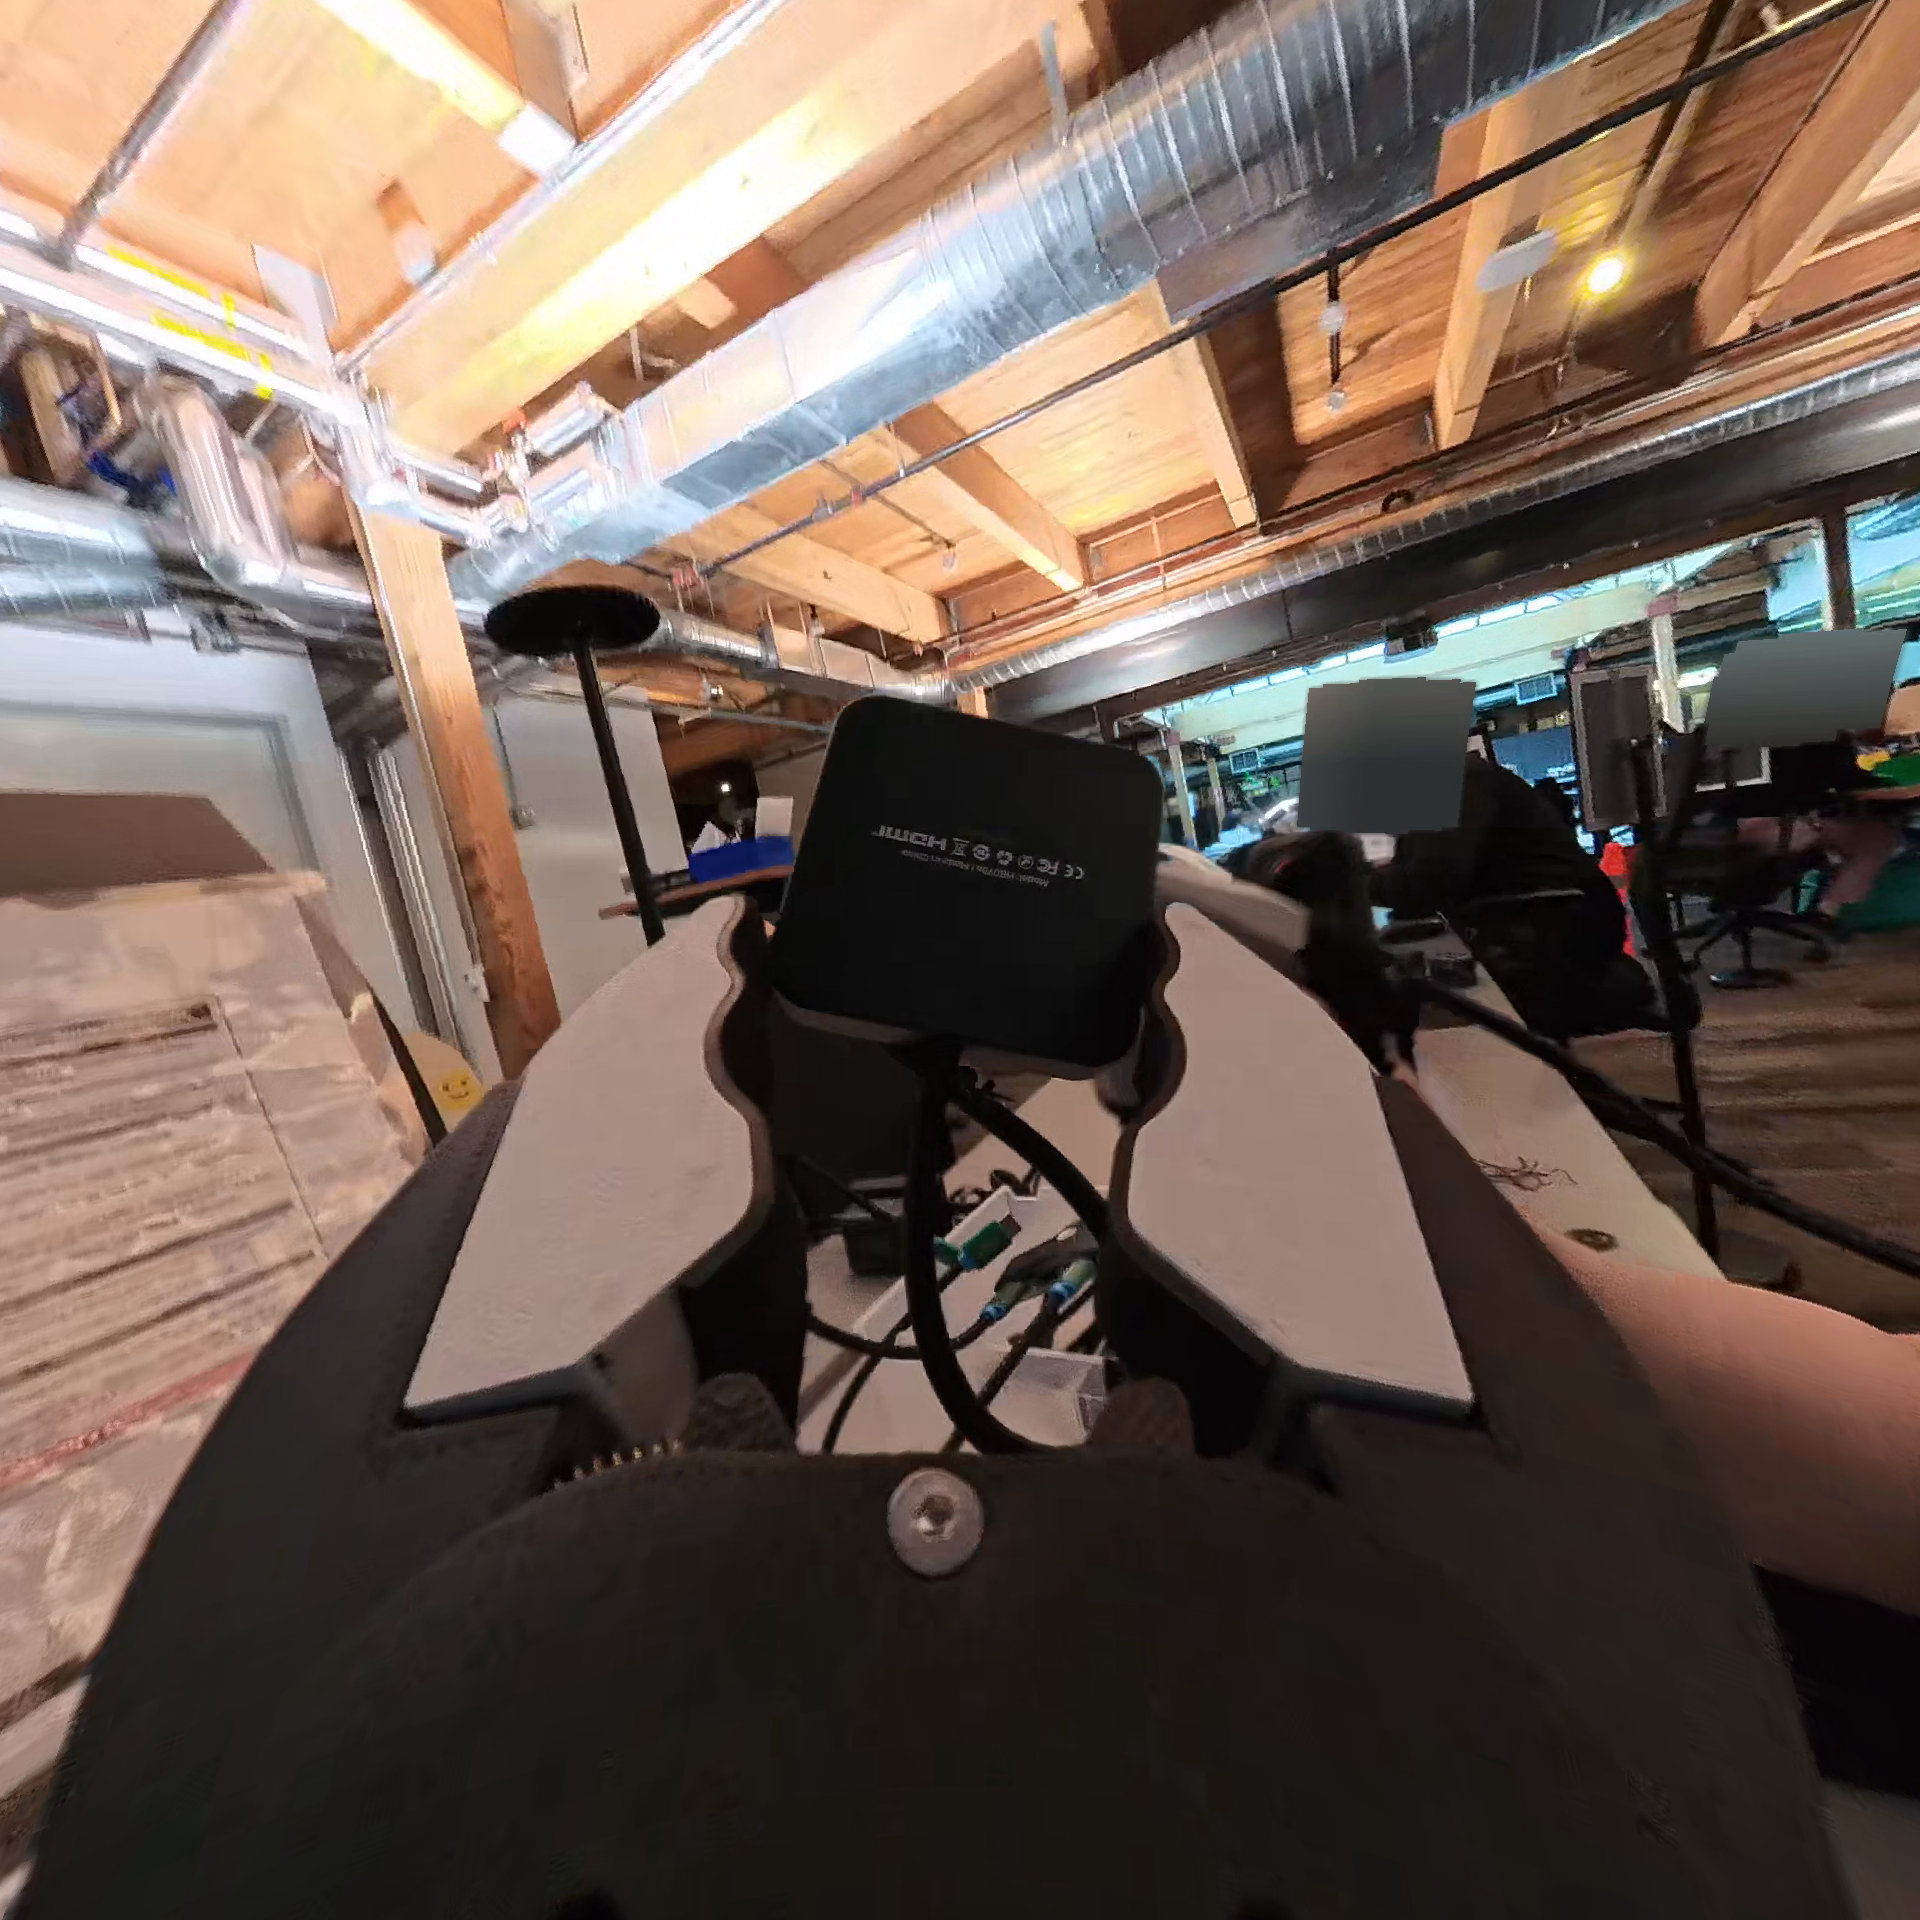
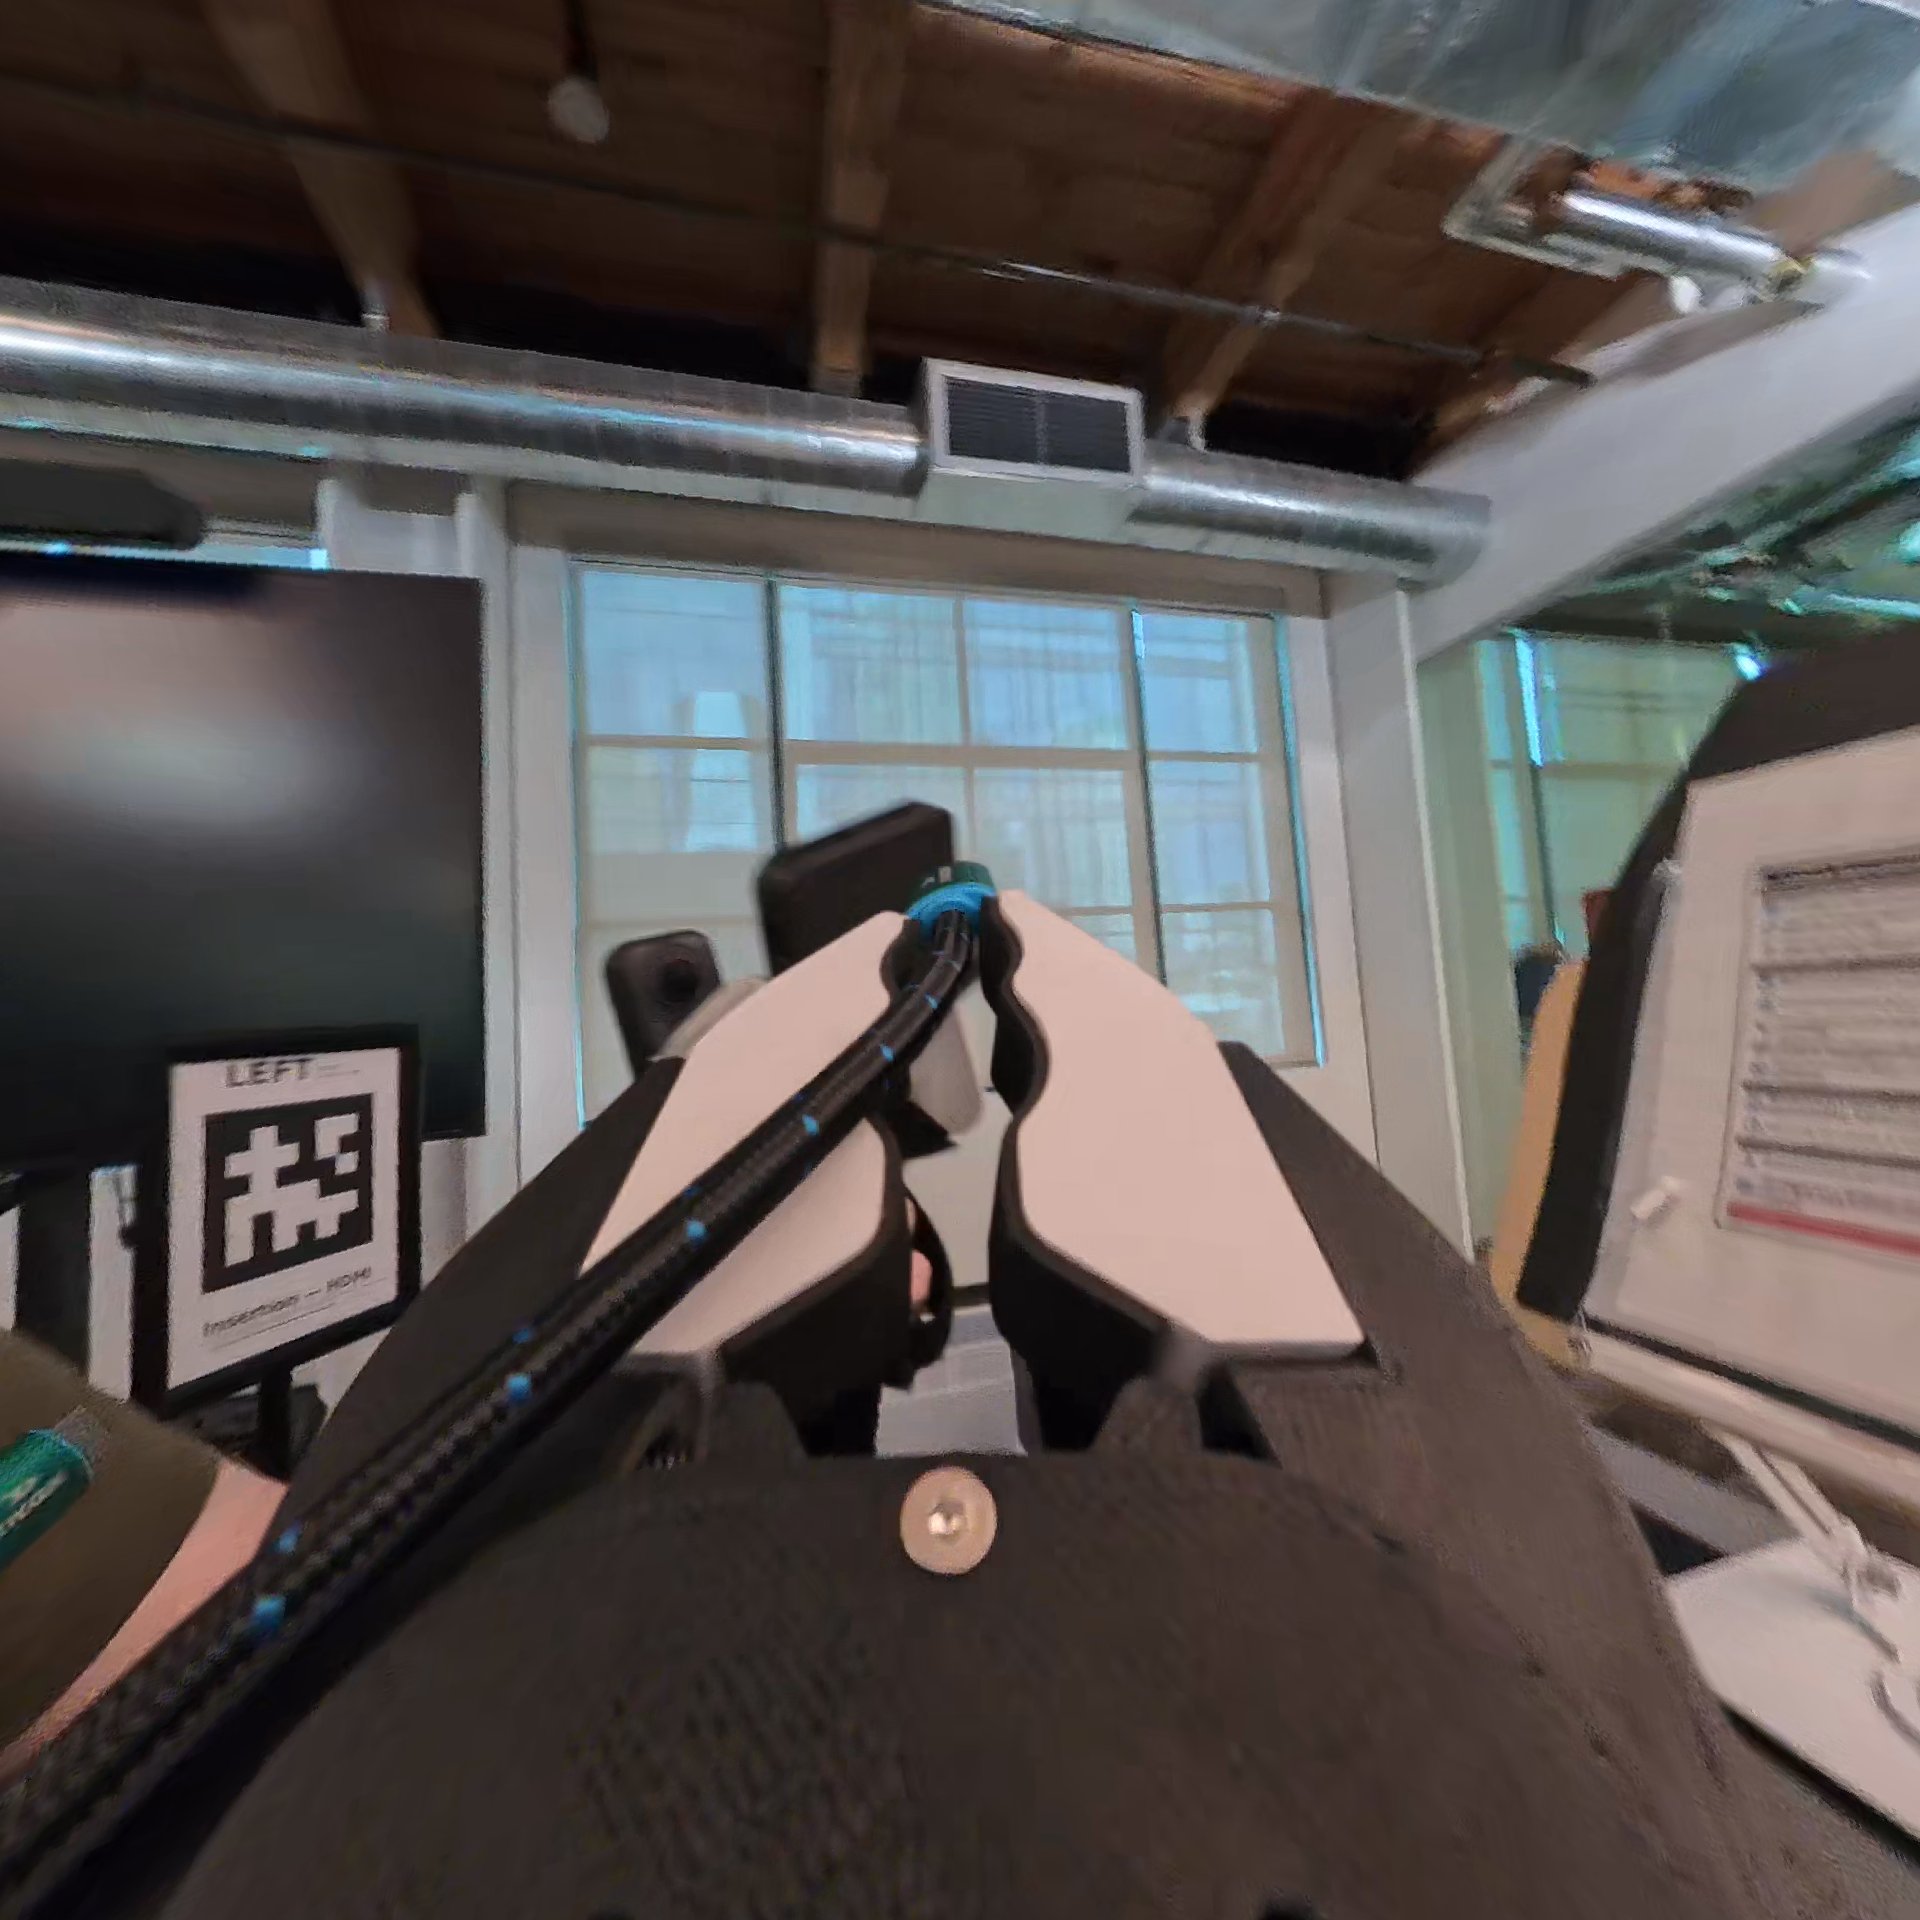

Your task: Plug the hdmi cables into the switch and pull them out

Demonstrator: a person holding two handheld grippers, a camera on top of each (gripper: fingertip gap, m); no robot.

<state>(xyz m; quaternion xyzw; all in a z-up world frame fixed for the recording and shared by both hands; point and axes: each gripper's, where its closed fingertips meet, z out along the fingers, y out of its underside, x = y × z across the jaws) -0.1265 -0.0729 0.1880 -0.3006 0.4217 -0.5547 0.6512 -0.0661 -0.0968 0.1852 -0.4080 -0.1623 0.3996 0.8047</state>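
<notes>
The left hand-held gripper (image 1: 951, 987) is clamping the black switch (image 1: 966, 883) up in the air above the white worktop (image 1: 1496, 1132), while the right hand-held gripper (image 2: 961, 935) is pinching the braided hdmi cable (image 2: 665, 1236) just behind its teal plug (image 2: 961, 883), right at the switch's edge.

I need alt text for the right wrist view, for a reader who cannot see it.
The right gripper is shut on a black braided cable with blue flecks, holding its teal plug at a black box-shaped switch. Behind are a dark monitor and a gridded window.
</notes>
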